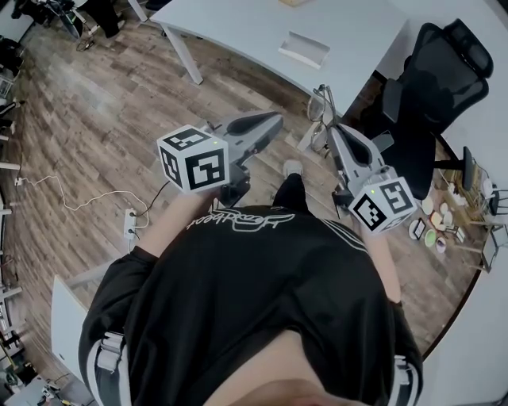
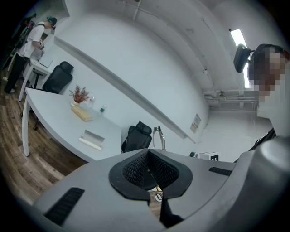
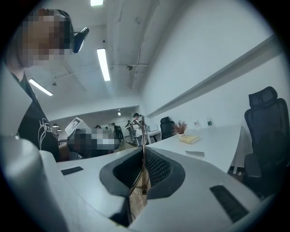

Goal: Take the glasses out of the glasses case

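- Right gripper [image 3: 143,156]: jaws pinched the glasses [image 3: 143,136] by one temple, frame centre.
- Left gripper [image 2: 148,158]: jaws pressed together, nothing between them.
- Removal looked complete; next move calls for gentle placement on the white table [image 1: 238,24].

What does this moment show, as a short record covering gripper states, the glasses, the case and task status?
left gripper: jaws together, nothing between them
right gripper: jaws closed on a thin temple arm of the glasses
glasses: held up in the air by the right gripper, in front of the person and clear of the table
case: probably the white open item lying on the white table; too small to be sure
task status: glasses are out, apart from the case
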Tool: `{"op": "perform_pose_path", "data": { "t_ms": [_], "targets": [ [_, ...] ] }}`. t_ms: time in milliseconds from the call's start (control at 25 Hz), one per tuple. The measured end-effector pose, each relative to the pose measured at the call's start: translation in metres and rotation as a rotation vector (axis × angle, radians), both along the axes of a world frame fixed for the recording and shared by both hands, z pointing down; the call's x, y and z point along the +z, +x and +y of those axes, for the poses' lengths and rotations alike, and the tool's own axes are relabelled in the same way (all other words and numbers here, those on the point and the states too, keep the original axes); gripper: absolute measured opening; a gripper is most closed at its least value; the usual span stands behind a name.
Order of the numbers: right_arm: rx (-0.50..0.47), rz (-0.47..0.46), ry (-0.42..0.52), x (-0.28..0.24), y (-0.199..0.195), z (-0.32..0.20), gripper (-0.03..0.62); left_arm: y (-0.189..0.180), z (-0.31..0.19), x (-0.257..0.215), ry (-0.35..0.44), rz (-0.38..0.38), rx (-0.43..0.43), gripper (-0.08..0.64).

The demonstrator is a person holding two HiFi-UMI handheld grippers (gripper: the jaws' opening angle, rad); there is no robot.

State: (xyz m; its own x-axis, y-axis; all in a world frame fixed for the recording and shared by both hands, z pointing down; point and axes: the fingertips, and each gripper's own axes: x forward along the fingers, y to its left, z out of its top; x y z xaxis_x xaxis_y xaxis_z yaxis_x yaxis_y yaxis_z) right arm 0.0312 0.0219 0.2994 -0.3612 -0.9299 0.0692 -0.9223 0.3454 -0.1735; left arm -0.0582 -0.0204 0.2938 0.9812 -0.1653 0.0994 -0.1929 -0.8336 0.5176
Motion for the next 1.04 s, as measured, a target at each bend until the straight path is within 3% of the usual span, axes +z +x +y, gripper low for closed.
{"op": "perform_pose_path", "data": {
  "t_ms": [1040],
  "targets": [
    [0.022, -0.030, -0.020, 0.014, 0.011, -0.005, 0.020, 0.019, -0.006, 0.014, -0.028, -0.010, 0.039, 0.008]
  ]
}}
